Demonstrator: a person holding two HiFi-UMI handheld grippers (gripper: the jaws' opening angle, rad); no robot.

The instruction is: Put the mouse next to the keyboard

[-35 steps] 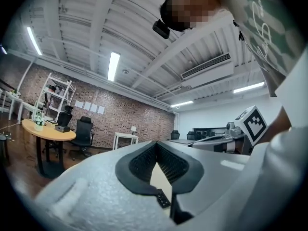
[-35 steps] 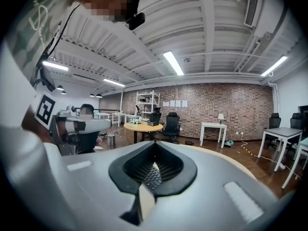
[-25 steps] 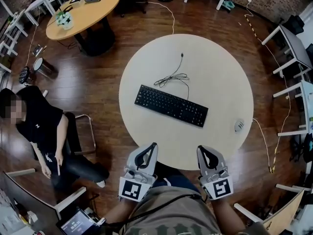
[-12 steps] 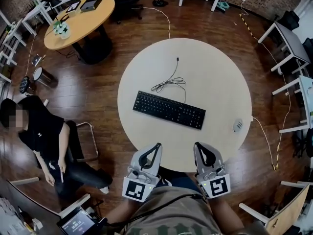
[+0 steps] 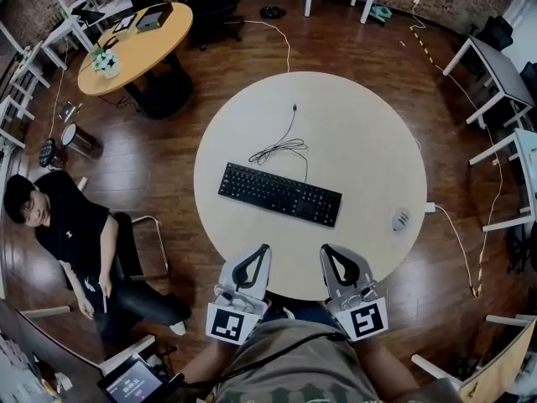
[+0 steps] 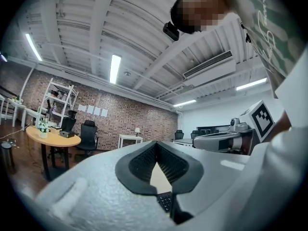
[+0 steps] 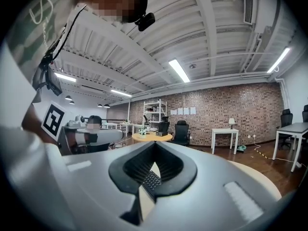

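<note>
A black keyboard [image 5: 279, 194] lies across the middle of the round beige table [image 5: 352, 124], with its loose cable [image 5: 281, 145] coiled behind it. The small grey mouse [image 5: 401, 220] sits near the table's right edge, well apart from the keyboard. My left gripper [image 5: 262, 253] and right gripper [image 5: 327, 253] hover side by side over the table's near edge, both shut and empty. Through the closed left gripper [image 6: 156, 150] a bit of keyboard [image 6: 165, 201] shows. The right gripper [image 7: 155, 148] likewise frames the keyboard [image 7: 151, 179].
A person sits on a chair [image 5: 71, 225] on the floor to the left. An orange round table [image 5: 134, 36] stands at the back left, and white desks [image 5: 495, 65] line the right. A white cable [image 5: 457, 242] runs from the table's right edge across the wooden floor.
Both grippers have crept slightly farther over the table's near edge, the right one drifting left. They stay shut. The keyboard and mouse keep their places on the table.
</note>
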